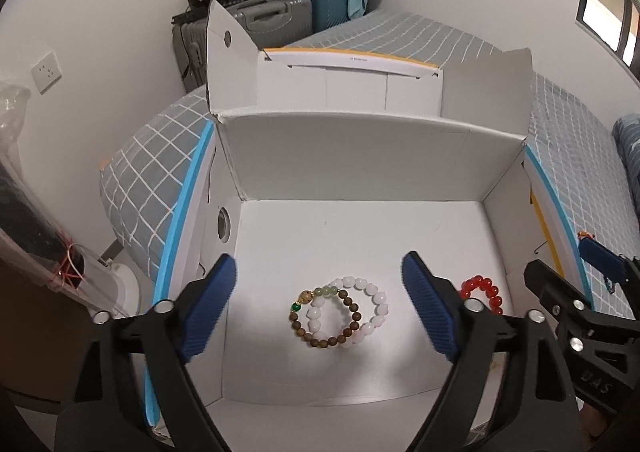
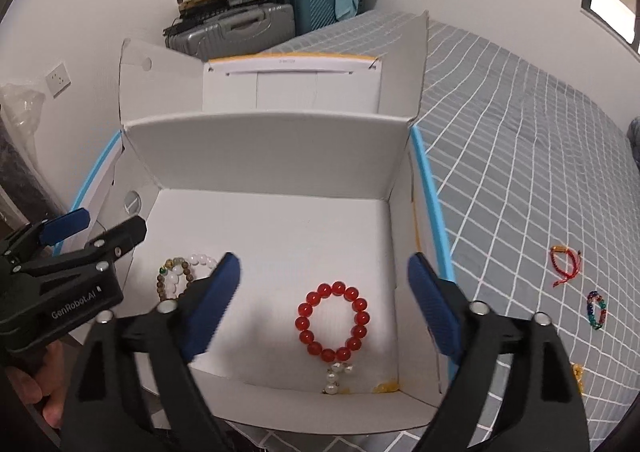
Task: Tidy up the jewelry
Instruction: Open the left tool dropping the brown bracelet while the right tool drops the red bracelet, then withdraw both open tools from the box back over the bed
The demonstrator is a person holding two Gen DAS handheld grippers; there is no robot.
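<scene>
White cardboard box (image 2: 256, 155) sits open on the bed (image 2: 520, 139) as the collecting place. Below the left gripper (image 1: 320, 304), whose jaws stand wide apart and empty, a brown bead bracelet (image 1: 325, 316) overlaps a white bead bracelet (image 1: 360, 308) on the box floor. Under the right gripper (image 2: 324, 304), equally spread and holding nothing, lies the red bead bracelet (image 2: 332, 322), likely just dropped. To its right, outside the box, a red cord bracelet (image 2: 566, 266) and a multicoloured bracelet (image 2: 597, 310) wait on the bed.
</scene>
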